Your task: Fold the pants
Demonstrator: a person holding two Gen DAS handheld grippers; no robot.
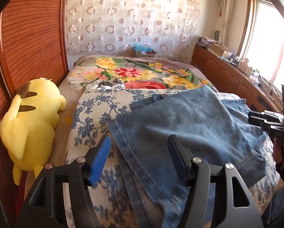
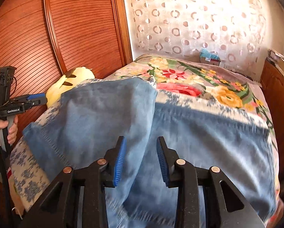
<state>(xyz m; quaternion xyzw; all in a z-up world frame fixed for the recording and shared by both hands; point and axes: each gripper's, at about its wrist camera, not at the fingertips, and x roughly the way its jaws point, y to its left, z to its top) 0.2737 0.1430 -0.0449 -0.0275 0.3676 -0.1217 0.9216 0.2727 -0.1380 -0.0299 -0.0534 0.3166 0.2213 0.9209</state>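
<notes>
Both wrist views face bedward, sharing jeans (image 1: pixel 180 117), seemingly close.

Bedroom shot, everything's arranged around the bed (image 1: pixel 88 114), which wears a blue-and-white floral cover nearest the camera and a bright flower blanket (image 1: pixel 138 72) beyond. Slatted reddish wood panelling (image 1: pixel 31 38) runs along its left side, a sheer circle-patterned curtain (image 1: pixel 130 17) hangs past its far end, and low wooden cabinets (image 1: pixel 225 74) line its right under a sunlit, blown-out window (image 1: pixel 269 36).
</notes>
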